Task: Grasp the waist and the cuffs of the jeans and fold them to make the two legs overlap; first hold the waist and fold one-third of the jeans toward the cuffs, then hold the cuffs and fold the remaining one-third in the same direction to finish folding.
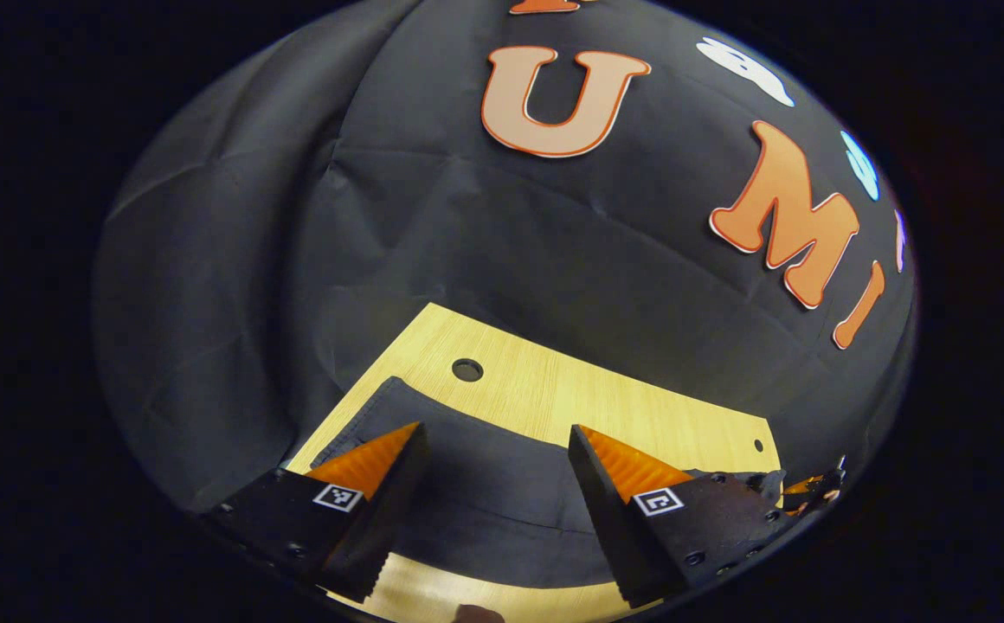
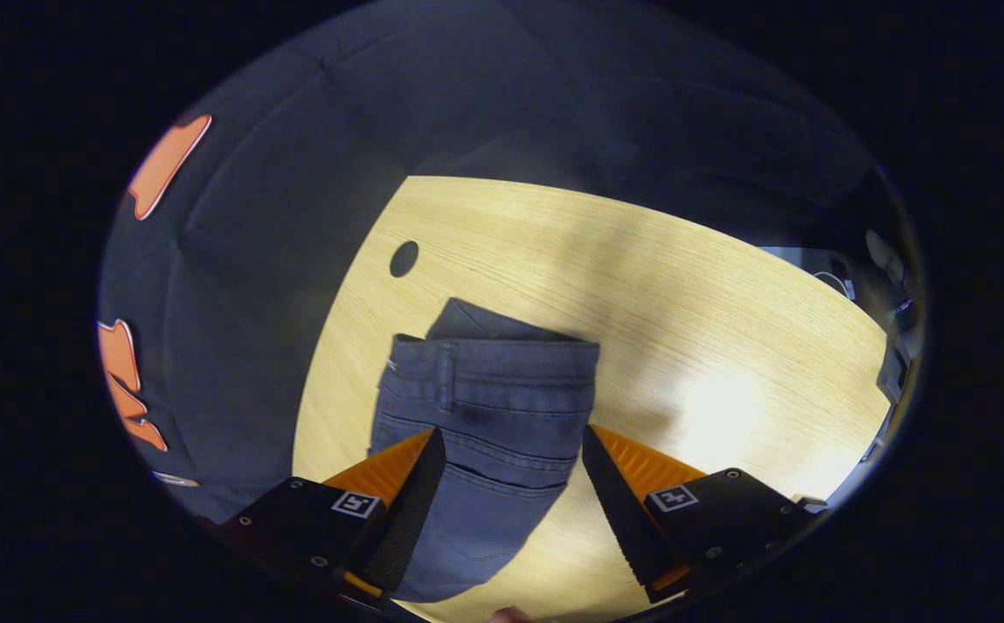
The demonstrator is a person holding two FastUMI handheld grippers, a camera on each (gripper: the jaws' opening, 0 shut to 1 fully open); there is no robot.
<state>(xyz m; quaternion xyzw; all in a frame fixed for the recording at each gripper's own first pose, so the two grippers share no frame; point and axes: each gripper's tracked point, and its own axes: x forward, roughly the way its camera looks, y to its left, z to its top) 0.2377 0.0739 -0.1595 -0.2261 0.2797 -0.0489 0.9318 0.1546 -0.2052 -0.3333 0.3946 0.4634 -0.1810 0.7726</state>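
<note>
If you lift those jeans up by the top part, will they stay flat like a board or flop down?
Probably flop. The jeans are soft cloth, lying folded and draped flat on the table, so the free end would likely hang. The thick stitched waistband looks firmer and easier to pinch. They likely won't roll or slide much.

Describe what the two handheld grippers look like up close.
The left gripper and the right gripper look alike: two wedge-shaped fingers with ridged inner faces and saw-toothed edges, tapering to points. Each finger sits on a black block with screws and a small square black-and-white marker.
</note>
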